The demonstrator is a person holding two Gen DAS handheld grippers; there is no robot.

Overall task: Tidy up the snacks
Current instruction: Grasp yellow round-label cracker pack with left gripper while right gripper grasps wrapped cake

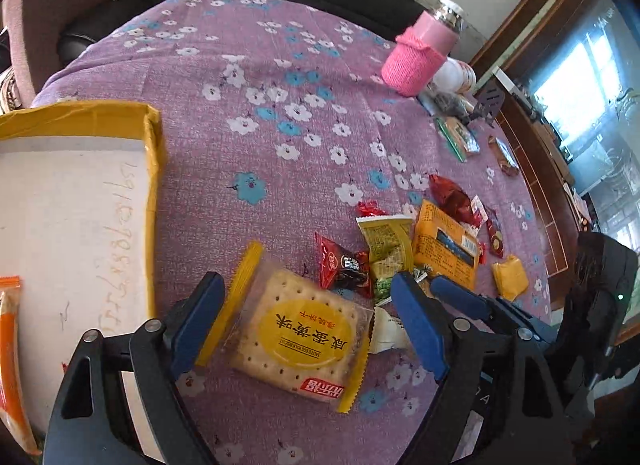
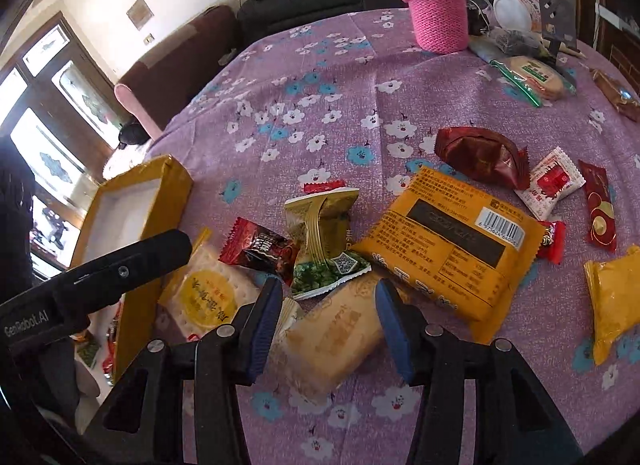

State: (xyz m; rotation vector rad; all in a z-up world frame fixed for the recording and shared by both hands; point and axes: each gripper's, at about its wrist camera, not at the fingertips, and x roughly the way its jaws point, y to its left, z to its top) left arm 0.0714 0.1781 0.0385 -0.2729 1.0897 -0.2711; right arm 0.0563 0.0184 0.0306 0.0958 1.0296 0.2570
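Yellow-taped box (image 1: 80,193) with handwritten digits sits at left on the floral surface (image 1: 280,113). Left tongs (image 1: 308,325) tilt down, apart around a cracker pack (image 1: 296,339) labelled "Salted Egg Yolk Biscuit". Right tongs (image 2: 326,325) straddle a pale biscuit pack (image 2: 332,339); contact unclear.

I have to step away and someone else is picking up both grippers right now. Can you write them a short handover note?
Left gripper: open, jaws straddling the yellow-label cracker pack, not clamped.
Right gripper: open around the pale biscuit pack, pads not clearly pressing.
Box: yellow-edged, on the left of the floral table; one orange packet lies in it.
Done: little, by the look of the box.
Left: both straddled packs, plus the loose pile: big orange pack, green pack, dark red wrapper, yellow pouch and small candies.
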